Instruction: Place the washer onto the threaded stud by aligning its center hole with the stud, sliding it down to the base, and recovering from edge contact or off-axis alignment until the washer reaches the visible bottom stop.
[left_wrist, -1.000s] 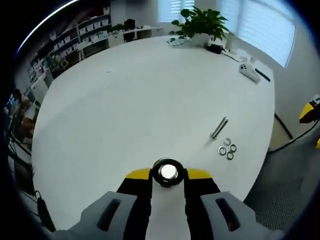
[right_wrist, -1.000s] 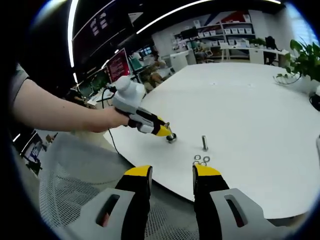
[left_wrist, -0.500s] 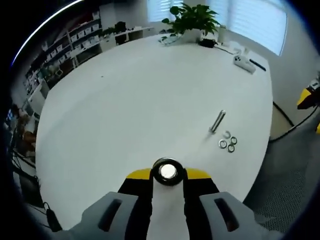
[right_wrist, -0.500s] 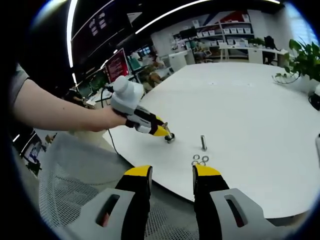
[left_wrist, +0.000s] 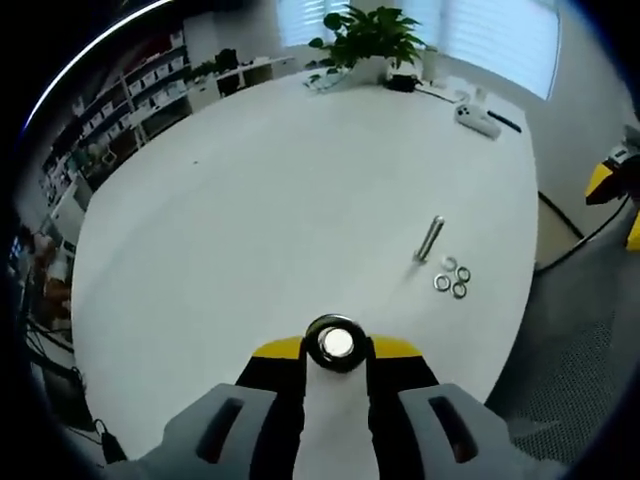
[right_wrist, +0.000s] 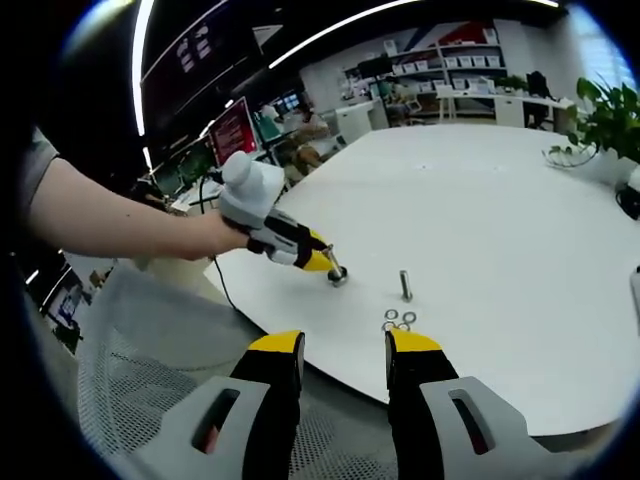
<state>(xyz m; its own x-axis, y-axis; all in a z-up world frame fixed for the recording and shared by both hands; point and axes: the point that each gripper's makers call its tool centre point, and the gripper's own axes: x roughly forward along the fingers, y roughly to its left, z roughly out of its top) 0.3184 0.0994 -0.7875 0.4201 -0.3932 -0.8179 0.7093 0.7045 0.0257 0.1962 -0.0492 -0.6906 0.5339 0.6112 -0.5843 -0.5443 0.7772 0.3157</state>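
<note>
The left gripper (left_wrist: 336, 352) is clenched on a washer (left_wrist: 335, 343) at 6 o'clock in the left gripper view, above the white table (left_wrist: 250, 200). The stud (left_wrist: 430, 239) stands bare at about 3 o'clock from the washer, well apart, with three spare washers (left_wrist: 451, 278) lying just beside its base. In the right gripper view, the right gripper (right_wrist: 343, 355) hangs with its jaws apart, holding nothing, off the table's near edge. The washer seems picked up; carrying it over, aligning and sliding it down are left.
</note>
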